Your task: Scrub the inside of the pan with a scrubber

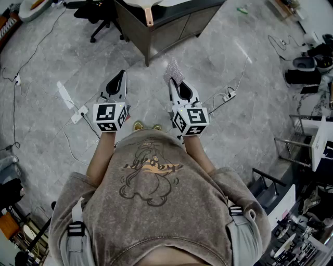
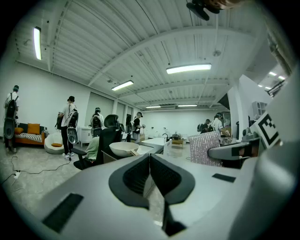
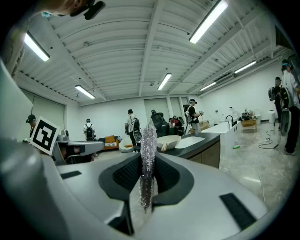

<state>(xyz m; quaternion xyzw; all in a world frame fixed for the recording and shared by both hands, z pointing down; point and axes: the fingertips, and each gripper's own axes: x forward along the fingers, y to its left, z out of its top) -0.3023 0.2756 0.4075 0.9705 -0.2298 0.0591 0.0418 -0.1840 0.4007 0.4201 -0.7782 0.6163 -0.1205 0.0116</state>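
Left gripper [image 1: 121, 76]: fingers shut, empty. Right gripper [image 1: 177, 86]: fingers clamped on glittery scrubber [image 1: 174, 72] poking out toward 12 o'clock. Pan [image 1: 149, 7] on worktop [image 1: 174, 16] at 12 o'clock, mostly cut off.

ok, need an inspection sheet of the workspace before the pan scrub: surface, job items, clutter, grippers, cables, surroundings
Surface: dark counter ahead; the person stands back from it on a grey marble floor.
Job's things: pan on the counter; scrubber held upright, not yet at the pan.
Clutter: small green item on the floor by the counter.
Grippers: left gripper shut, empty; right gripper shut on the scrubber.
Cables: power strip and white cable on the floor, either side of the person.
Surroundings: office chair, wire racks, people in the background.
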